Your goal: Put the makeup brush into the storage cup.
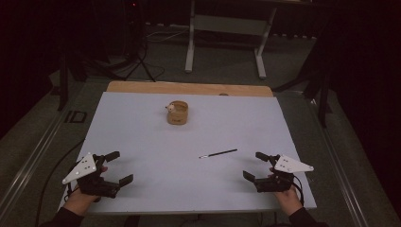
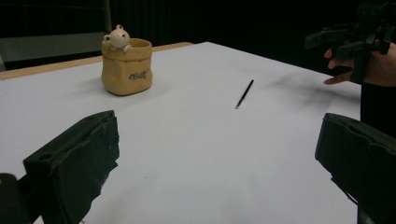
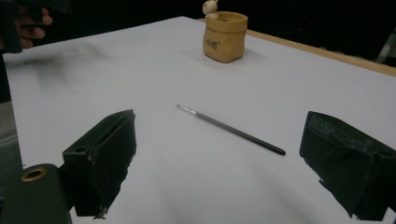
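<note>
My left tool (image 1: 118,167) hung over the near left corner of the tabletop (image 1: 142,142) with its jaws spread wide and nothing between them; my right tool (image 1: 252,165) sat at the near right corner in the same state, jaws wide apart and empty. Both had blunt, matte black pads (image 2: 74,163) with rough, chipped-looking edges, and each carried a pale grey three-cornered plate on top. The tabletop was a flat, smooth sheet of pale grey-white, with a strip of bare wood along its far edge.

A thin black paintbrush (image 1: 218,153) lay flat on the sheet, just ahead of the right tool and well apart from the left one. From the right gripper view it lay between the two jaws, farther out, its fine pale tip pointing away from the rounded dark end (image 3: 231,129).

Farther back stood a small tan pot (image 1: 178,112) shaped like a crumpled sack. The left gripper view showed a little cream bear figure (image 2: 117,37) perched on its rim and dark script on its side, which the high view left too small to read.
</note>
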{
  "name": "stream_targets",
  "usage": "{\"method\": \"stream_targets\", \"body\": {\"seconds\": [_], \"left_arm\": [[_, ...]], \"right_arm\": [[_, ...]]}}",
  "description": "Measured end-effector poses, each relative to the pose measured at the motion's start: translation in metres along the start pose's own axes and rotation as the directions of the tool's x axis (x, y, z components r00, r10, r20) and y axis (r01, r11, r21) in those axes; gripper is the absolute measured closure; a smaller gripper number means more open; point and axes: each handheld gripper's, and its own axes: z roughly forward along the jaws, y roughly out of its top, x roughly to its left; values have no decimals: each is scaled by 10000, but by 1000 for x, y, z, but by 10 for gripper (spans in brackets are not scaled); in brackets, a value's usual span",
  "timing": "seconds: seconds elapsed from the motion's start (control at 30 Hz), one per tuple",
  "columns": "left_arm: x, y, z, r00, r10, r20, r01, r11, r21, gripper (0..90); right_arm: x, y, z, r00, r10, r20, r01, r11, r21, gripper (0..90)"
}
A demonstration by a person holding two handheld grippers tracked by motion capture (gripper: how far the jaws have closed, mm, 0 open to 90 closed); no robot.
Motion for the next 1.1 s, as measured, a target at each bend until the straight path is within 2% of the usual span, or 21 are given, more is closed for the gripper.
{"method": "stream_targets", "body": {"seconds": [0.37,0.77,1.1], "left_arm": [[0,1,0,10000,-18,-29,17,10000,-84,0],[-1,1,1,10000,10,16,-10,9999,-132,0],[-1,1,1,10000,-1,37,1,10000,-95,0]], "right_arm": [[2,1,1,9999,-109,-76,110,9999,112,108],[2,3,0,9996,-260,148,259,9996,86,108],[2,5,1,9999,-126,38,126,9997,192,108]]}}
